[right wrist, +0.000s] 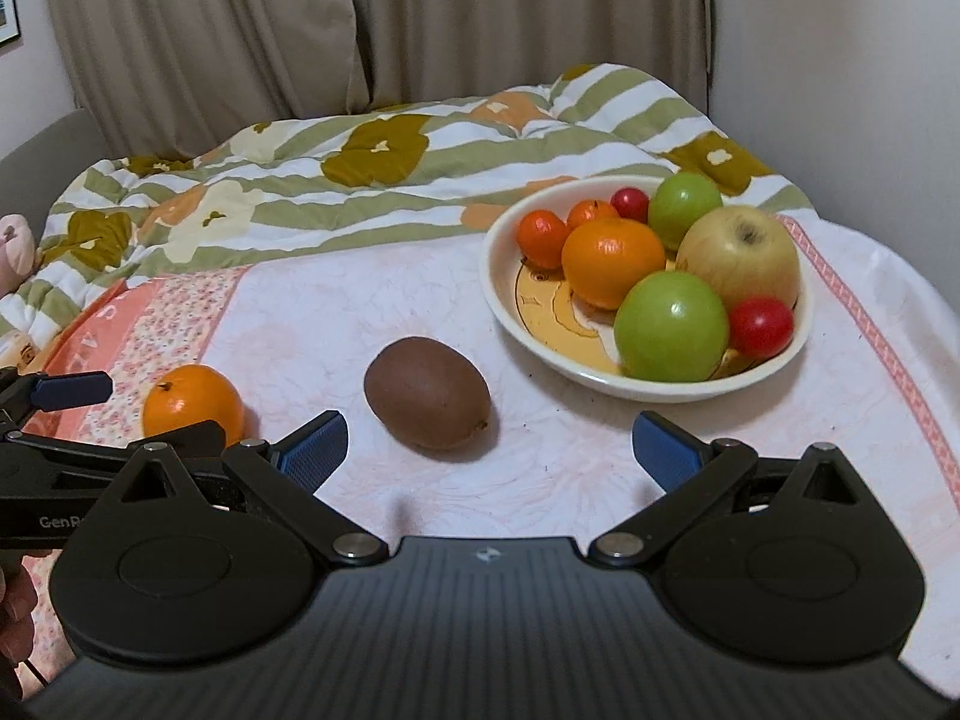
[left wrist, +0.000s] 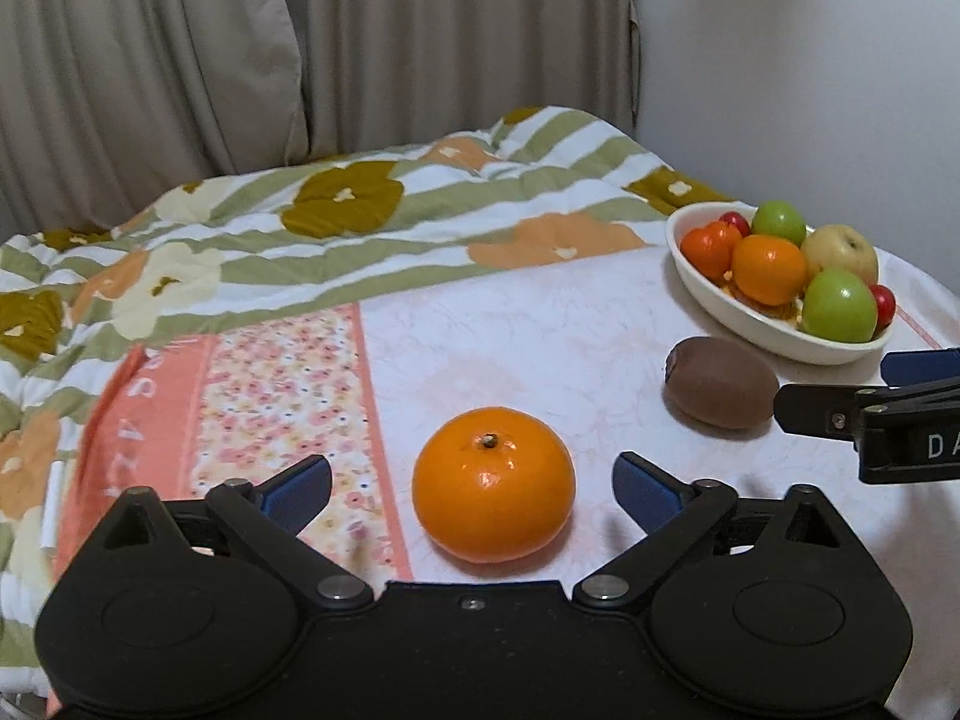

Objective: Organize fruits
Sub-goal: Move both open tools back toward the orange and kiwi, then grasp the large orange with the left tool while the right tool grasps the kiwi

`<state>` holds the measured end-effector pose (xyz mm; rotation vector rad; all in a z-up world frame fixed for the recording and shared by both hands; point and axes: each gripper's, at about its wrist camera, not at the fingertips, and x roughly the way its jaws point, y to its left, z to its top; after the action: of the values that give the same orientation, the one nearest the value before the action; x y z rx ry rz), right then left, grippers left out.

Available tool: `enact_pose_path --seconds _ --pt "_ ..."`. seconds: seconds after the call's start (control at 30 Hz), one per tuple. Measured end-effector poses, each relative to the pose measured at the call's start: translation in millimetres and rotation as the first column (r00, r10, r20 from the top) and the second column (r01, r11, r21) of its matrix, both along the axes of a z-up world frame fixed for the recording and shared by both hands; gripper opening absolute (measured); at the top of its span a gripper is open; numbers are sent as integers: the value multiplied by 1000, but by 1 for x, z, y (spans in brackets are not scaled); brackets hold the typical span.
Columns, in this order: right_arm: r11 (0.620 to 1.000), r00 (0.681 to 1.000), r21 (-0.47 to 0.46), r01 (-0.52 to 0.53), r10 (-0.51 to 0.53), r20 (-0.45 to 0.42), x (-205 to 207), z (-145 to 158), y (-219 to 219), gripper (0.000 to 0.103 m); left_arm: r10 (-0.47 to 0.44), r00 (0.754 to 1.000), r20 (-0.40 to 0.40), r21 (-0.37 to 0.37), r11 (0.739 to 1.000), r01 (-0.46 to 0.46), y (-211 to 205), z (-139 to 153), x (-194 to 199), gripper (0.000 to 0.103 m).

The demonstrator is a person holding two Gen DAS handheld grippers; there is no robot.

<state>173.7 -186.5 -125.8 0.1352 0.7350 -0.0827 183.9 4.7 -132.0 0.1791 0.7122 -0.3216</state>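
A: Where is the orange (left wrist: 493, 485) relative to the left tool (left wrist: 471, 489)?

B: It sits on the pale cloth (left wrist: 540, 324) right between the two blue pads, stem up. Neither pad touches it; there is a gap on each side.

A: So the left tool holds nothing?

B: Nothing. Its jaws stand wide apart, with the orange loose between them.

A: And the right tool (right wrist: 489, 450)?

B: Also spread wide and empty. The kiwi (right wrist: 427, 393) lies on its side just ahead of it, a little toward the left pad, and touches neither pad.

A: How do the two fruits lie to each other?

B: In the right wrist view the orange is left of the kiwi, near it but apart, partly behind the left tool's black arm.

A: What is farther back?

B: A white bowl (right wrist: 501, 300) to the right, beyond the kiwi. It holds two green apples, a yellowish apple, an orange, smaller orange fruits and two small red ones.

A: And behind that?

B: A rumpled flowered quilt (right wrist: 372, 180) with green stripes, then beige curtains (right wrist: 240, 24) and a white wall.
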Motion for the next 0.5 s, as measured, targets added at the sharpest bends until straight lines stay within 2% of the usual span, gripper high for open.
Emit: enact_pose_path --seconds 0.2,0.27,0.37,0.5 --pt "1000 1000 0 16 -16 -12 9 -12 3 103 -21 999 -39 -17 1000 20 -2 -10 12 90" --pt "1000 1000 0 15 -15 -16 13 -14 4 103 -28 998 -60 -22 999 26 -1 -13 15 78" --pt "1000 1000 0 16 -16 -17 17 -16 6 103 -42 996 -85 -42 998 38 0 -16 18 68" --pt "1000 1000 -1 10 -10 -21 25 -20 8 103 -46 995 -83 -49 998 42 1 -15 17 68"
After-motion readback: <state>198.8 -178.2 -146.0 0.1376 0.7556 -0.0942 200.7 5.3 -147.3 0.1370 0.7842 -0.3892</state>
